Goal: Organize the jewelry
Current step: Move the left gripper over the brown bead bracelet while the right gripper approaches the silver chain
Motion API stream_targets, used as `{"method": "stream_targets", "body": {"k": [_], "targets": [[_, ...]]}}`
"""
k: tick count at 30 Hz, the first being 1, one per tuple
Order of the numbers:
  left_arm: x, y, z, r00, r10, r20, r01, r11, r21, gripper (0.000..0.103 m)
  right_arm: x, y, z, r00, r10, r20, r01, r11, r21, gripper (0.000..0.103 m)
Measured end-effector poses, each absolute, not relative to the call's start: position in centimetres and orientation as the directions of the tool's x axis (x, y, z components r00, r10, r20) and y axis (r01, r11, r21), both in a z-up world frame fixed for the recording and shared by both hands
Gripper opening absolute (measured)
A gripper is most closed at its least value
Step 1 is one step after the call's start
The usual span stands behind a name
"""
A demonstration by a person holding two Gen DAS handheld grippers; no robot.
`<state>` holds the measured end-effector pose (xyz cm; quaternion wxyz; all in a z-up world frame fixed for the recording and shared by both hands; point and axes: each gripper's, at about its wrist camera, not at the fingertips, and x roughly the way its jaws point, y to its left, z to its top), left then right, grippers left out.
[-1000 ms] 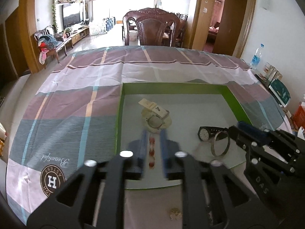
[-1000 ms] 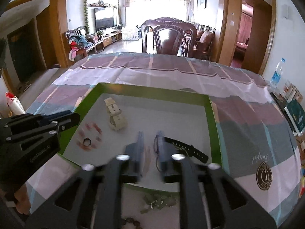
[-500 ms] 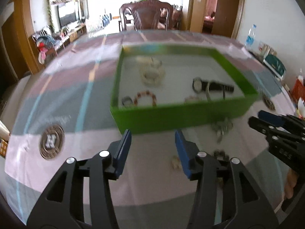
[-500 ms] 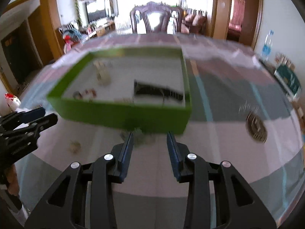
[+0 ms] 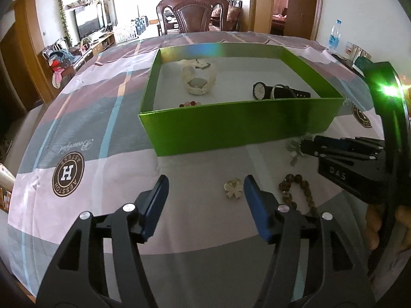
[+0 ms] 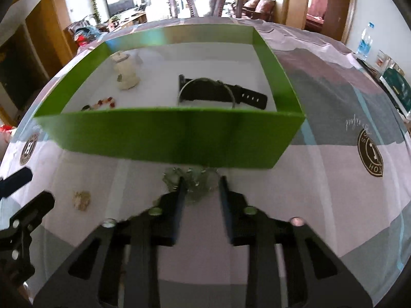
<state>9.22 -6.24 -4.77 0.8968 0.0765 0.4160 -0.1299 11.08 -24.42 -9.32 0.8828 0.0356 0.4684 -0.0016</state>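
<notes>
A green box (image 5: 231, 125) (image 6: 179, 138) holds a cream watch (image 5: 199, 82), a black watch (image 5: 259, 91) with a silver bangle (image 6: 205, 89) and a red bead bracelet (image 6: 105, 101). In front of it on the cloth lie a gold brooch (image 5: 233, 188) (image 6: 82, 200), a brown bead bracelet (image 5: 295, 190) and a silvery chain pile (image 6: 190, 179) (image 5: 294, 146). My left gripper (image 5: 205, 182) is low over bare cloth left of the brooch, its jaws opening and empty. My right gripper (image 6: 201, 182) (image 5: 307, 145) has the chain pile between its closing jaws.
The plaid tablecloth carries round logo prints (image 5: 68, 174) (image 6: 370, 154). A carved wooden chair (image 5: 192, 12) stands at the table's far end. A water bottle (image 5: 334, 38) and books (image 6: 395, 87) sit at the right edge. A hand (image 5: 372, 220) holds the right gripper.
Both grippers drew back from over the box and sank to the cloth in front of it. The left let go of the red bead bracelet and widened; the right narrowed around the chain pile.
</notes>
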Motion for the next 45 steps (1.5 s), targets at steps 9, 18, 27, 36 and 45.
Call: {"method": "stream_targets", "body": {"k": [9,18,27,36,45], "targets": [[8.5,-6.4,-4.9,0.617,-0.180,-0.766,0.308,0.951,0.024,0.064,6.4,-24.5,-9.3,0.544,0.076,-0.835,-0.037,0.997,0.066,0.017],[7.0,-8.4,-5.3,0.587,-0.236,-0.774,0.375,0.927,0.002,0.066,2.2,-26.4,-8.6,0.539,0.109,-0.835,-0.022,0.993,0.116,0.017],[6.6,-12.4,-7.0,0.532,-0.279,-0.800,0.459,0.888,-0.005,0.066,2.7,-27.0,-8.0,0.574,0.032,-0.818,0.028,0.998,0.058,0.027],[7.6,-11.7,-8.7,0.524,-0.201,-0.828,0.414,0.910,0.041,0.065,3.3,-26.1,-7.5,0.593,-0.003,-0.805,0.017,1.000,0.009,0.033],[7.3,-8.0,-8.8,0.545,-0.161,-0.823,0.356,0.933,0.052,0.068,3.9,-25.1,-7.7,0.591,0.007,-0.807,-0.005,1.000,0.006,0.041]]}}
